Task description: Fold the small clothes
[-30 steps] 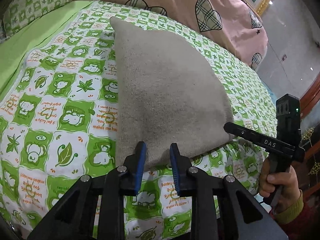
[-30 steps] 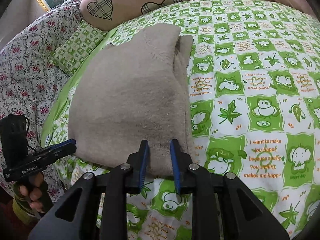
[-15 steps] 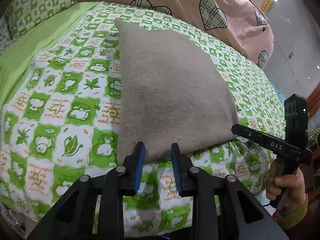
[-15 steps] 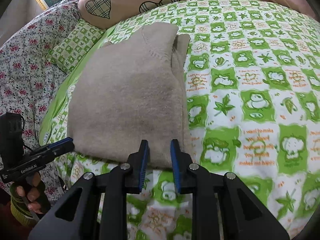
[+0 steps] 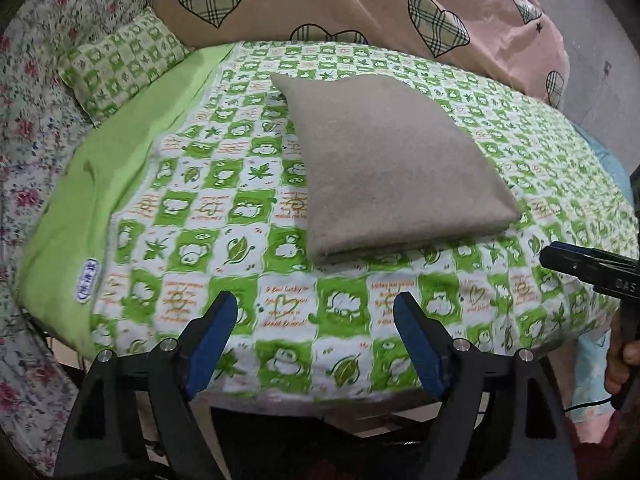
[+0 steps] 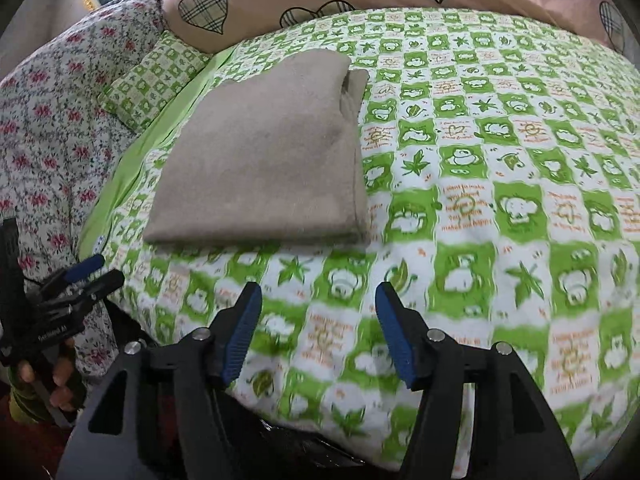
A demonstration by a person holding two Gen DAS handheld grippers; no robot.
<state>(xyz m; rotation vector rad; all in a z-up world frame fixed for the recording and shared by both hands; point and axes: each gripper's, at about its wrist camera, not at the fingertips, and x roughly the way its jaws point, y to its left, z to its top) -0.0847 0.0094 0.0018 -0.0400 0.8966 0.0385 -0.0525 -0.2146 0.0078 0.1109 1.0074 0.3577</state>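
Observation:
A beige knitted garment (image 5: 388,168) lies folded into a flat rectangle on the green-and-white patterned bedspread (image 5: 224,208); it also shows in the right wrist view (image 6: 264,160). My left gripper (image 5: 316,320) hangs over the bed's near edge, back from the garment, its jaws opening with nothing between them. My right gripper (image 6: 318,306) is likewise clear of the garment's near edge, its jaws opening and empty. Each gripper appears in the other's view: the right gripper (image 5: 592,276) at the right edge, the left gripper (image 6: 80,280) at lower left, held by a hand.
A pink quilt with plaid hearts (image 5: 360,4) is heaped along the far side of the bed. A small green checked pillow (image 5: 124,60) and a floral quilt (image 5: 36,92) lie to the left. The bed's near edge drops away below both grippers.
Both grippers have let go of the garment's near edge, opened wide and drawn back toward the bed's near edge and slightly up. The garment now lies flat by itself.

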